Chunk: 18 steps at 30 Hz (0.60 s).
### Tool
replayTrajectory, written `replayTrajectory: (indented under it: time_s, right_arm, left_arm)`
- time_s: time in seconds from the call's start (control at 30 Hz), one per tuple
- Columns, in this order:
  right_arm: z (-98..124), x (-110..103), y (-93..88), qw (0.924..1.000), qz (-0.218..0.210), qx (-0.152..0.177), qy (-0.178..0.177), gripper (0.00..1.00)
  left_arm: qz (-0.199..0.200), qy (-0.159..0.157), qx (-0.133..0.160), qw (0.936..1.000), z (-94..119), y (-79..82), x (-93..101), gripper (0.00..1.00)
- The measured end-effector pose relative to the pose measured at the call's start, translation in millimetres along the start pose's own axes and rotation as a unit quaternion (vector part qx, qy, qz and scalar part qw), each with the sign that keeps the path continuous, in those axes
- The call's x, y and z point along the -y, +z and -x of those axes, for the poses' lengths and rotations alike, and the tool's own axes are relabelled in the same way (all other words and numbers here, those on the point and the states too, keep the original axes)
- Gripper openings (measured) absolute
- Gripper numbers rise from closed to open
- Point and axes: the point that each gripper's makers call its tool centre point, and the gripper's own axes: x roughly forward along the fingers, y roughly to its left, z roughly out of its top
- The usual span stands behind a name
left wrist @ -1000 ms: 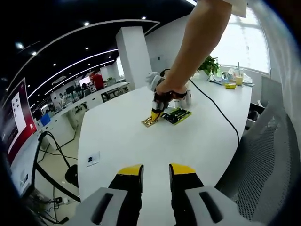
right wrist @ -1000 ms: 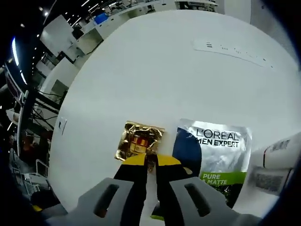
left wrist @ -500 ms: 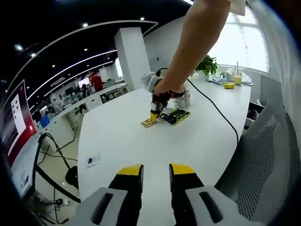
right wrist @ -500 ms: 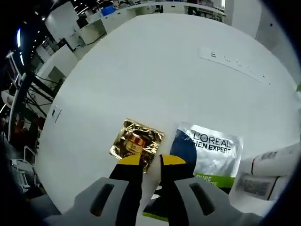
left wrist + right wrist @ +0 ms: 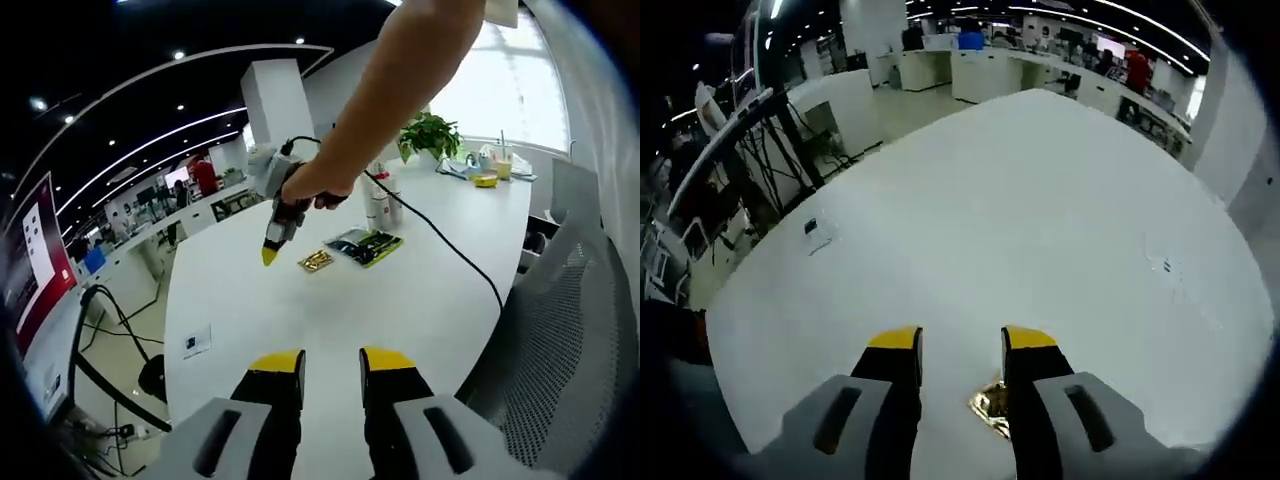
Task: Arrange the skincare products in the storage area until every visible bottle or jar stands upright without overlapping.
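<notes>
A gold sachet [image 5: 317,261] lies flat on the white table [image 5: 300,310], with a dark green L'Oreal sachet [image 5: 365,244] just right of it. Two white bottles [image 5: 380,206] stand upright behind them. In the left gripper view a person's hand holds my right gripper [image 5: 269,254] in the air, up and left of the gold sachet. In the right gripper view my right gripper [image 5: 960,340] is open and holds nothing, and a corner of the gold sachet [image 5: 992,404] peeks out low between its fingers. My left gripper [image 5: 332,360] stands open over the table's near edge.
A black cable [image 5: 455,232] runs across the table toward its right edge. A potted plant [image 5: 430,134] and small items [image 5: 490,170] sit at the far end. A mesh chair [image 5: 560,330] stands to the right. A small label [image 5: 818,231] lies on the table.
My right gripper has opened, let go of the gold sachet and lifted up and to the left. The sachet stays flat on the table. My left gripper has not moved.
</notes>
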Motion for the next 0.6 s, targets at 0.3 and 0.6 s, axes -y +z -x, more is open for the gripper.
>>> replayTrajectory:
  time_s: [0.3, 0.6]
  right_arm:
    - [-44.6, -80.7, 30.2, 0.9881, 0.098, -0.049, 0.108, 0.49]
    - [-72.8, -114.2, 35.0, 0.9749, 0.149, -0.089, 0.14, 0.57]
  left_arm:
    - [0.004, 0.002, -0.008, 1.0, -1.0, -5.5, -2.4, 0.23]
    - [0.006, 0.004, -0.011, 0.9999, -1.6, -7.6, -2.7, 0.22]
